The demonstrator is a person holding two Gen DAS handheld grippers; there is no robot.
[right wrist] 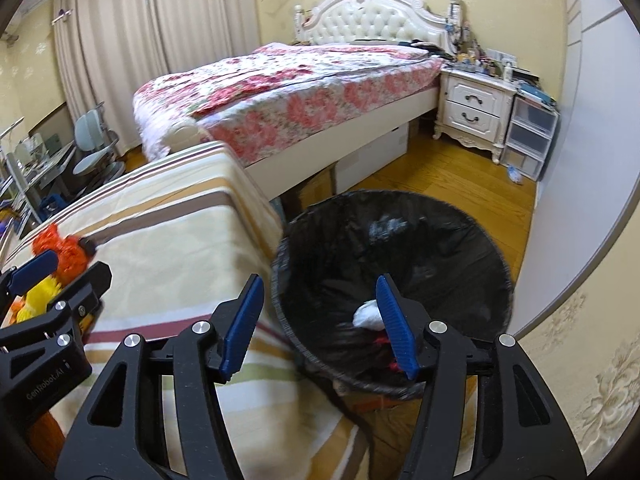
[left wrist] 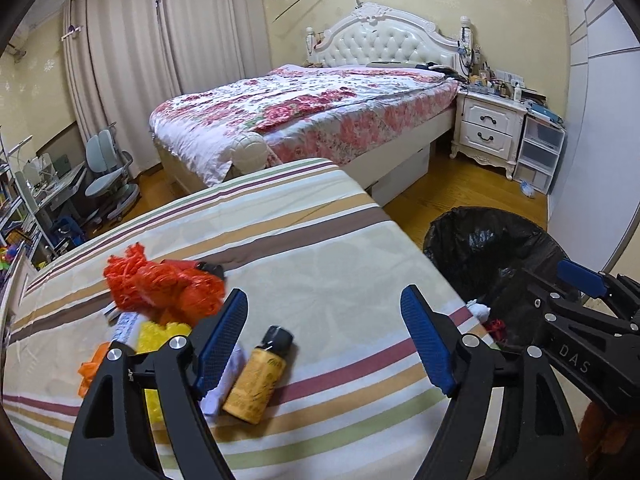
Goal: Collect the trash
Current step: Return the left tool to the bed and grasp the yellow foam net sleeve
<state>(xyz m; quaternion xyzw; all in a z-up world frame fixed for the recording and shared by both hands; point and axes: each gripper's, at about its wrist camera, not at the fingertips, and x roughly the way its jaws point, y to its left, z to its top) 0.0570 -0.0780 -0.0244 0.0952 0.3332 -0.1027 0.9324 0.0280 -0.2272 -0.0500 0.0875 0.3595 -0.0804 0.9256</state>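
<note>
Two hand-held grippers with blue fingers work over a striped cloth surface (left wrist: pixel 320 240) beside a black-lined trash bin (right wrist: pixel 400 240) in a bedroom. The left gripper (left wrist: pixel 326 340) has its jaws wide apart and empty above a small yellow bottle (left wrist: pixel 258 376) that lies on the cloth next to an orange mesh bag (left wrist: pixel 160 284), yellow plastic pieces (left wrist: pixel 160 332) and a scrap of white paper (left wrist: pixel 224 384). The right gripper (right wrist: pixel 320 324), jaws apart and holding nothing, hangs at the bin's near rim; inside lie a crumpled white tissue (right wrist: pixel 368 314) and a bit of red trash (right wrist: pixel 384 340).
</note>
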